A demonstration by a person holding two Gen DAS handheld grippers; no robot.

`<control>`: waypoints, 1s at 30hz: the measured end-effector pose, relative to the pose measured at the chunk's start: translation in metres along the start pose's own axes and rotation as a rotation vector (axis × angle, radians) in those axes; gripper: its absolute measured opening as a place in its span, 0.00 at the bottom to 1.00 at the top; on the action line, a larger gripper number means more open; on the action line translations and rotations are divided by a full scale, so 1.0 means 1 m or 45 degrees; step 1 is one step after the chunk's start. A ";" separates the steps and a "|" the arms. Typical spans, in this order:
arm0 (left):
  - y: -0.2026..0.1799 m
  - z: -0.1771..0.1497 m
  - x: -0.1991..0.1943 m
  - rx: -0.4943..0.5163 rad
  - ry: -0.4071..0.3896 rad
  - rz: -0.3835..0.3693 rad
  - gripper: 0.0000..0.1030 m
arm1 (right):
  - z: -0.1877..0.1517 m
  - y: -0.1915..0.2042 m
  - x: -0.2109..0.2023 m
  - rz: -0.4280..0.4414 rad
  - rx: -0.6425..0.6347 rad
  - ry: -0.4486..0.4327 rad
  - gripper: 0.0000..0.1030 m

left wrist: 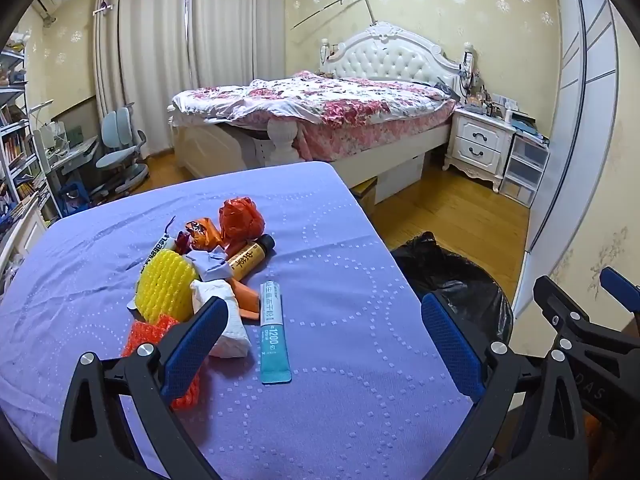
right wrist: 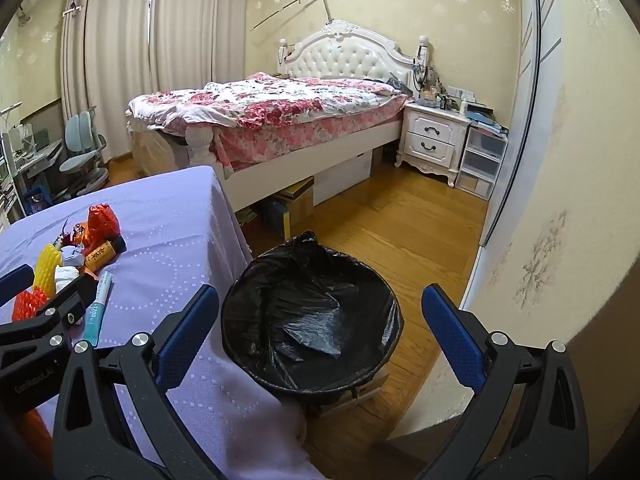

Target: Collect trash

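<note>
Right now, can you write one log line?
left gripper: open, empty | right gripper: open, empty | trash pile: on table | bin: empty

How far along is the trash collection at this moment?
Nothing looks done: the black-lined trash bin appears empty. Nothing is in hand; left gripper and right gripper are open. Left: the whole pile on the purple tablecloth, including the teal tube and yellow foam net.

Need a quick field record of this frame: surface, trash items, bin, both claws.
surface: table under purple cloth
trash: teal tube, yellow foam net, white tissue, orange bag, gold bottle, piled together
bin: black-lined bin on floor beside table, looks empty
left claw: open, empty
right claw: open, empty
</note>
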State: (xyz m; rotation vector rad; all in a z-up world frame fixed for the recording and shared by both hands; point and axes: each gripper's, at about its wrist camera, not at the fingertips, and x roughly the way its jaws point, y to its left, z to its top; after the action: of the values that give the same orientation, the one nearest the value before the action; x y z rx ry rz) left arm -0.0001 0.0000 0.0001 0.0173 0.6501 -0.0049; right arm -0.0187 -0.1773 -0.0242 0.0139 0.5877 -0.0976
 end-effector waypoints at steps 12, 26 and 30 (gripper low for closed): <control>-0.001 0.000 0.000 0.008 -0.001 0.016 0.94 | 0.001 -0.001 0.000 -0.002 -0.003 0.000 0.96; 0.002 -0.004 -0.001 0.008 -0.003 0.022 0.94 | 0.000 -0.002 0.000 -0.001 -0.002 0.000 0.96; 0.008 -0.002 0.007 -0.001 0.004 0.030 0.94 | 0.000 -0.002 0.000 -0.001 -0.002 0.000 0.96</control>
State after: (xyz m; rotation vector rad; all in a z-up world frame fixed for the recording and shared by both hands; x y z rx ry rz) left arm 0.0044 0.0082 -0.0052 0.0239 0.6529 0.0180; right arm -0.0188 -0.1793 -0.0240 0.0120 0.5876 -0.0978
